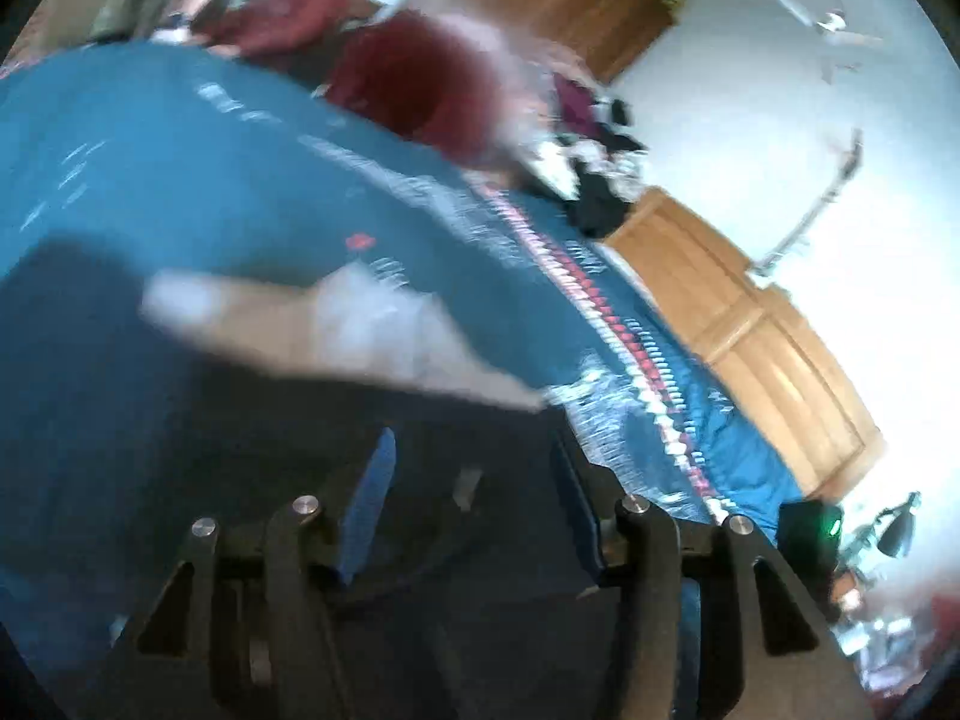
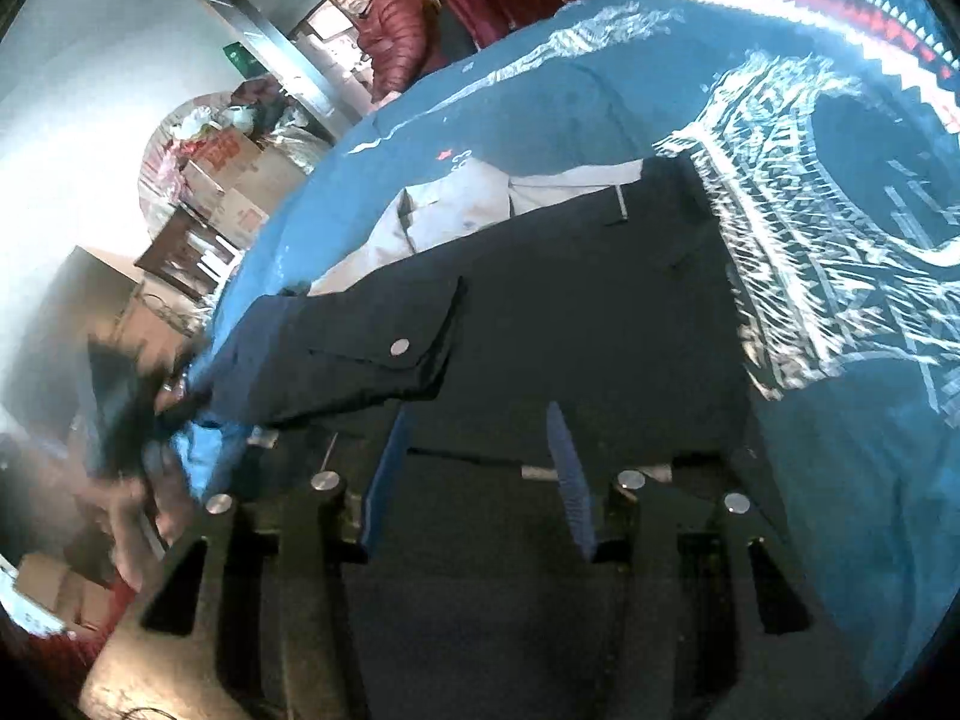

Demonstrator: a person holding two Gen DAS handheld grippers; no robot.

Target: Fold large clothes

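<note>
A dark navy garment (image 2: pixel 588 312) with a snap-buttoned pocket flap (image 2: pixel 390 348) lies spread on a blue patterned bedspread (image 2: pixel 840 480). Its light grey inner part (image 2: pixel 456 204) shows at the far edge. My right gripper (image 2: pixel 478 417) hovers open just over the navy cloth, with nothing pinched between its blue pads. In the blurred left wrist view, my left gripper (image 1: pixel 474 444) is also open above the navy garment (image 1: pixel 180 420), with the grey part (image 1: pixel 336 324) ahead of it. At the left edge of the right wrist view, a blurred dark shape and a hand (image 2: pixel 150 492) are by the garment's end.
A person in a red jacket (image 2: pixel 396 30) stands at the bed's far side. Cardboard boxes (image 2: pixel 234 180) are stacked on the left. A wooden cabinet (image 1: pixel 750 330) runs beside the bed. A red garment (image 1: pixel 414 78) and a clothes pile (image 1: pixel 594 150) lie on the far bed.
</note>
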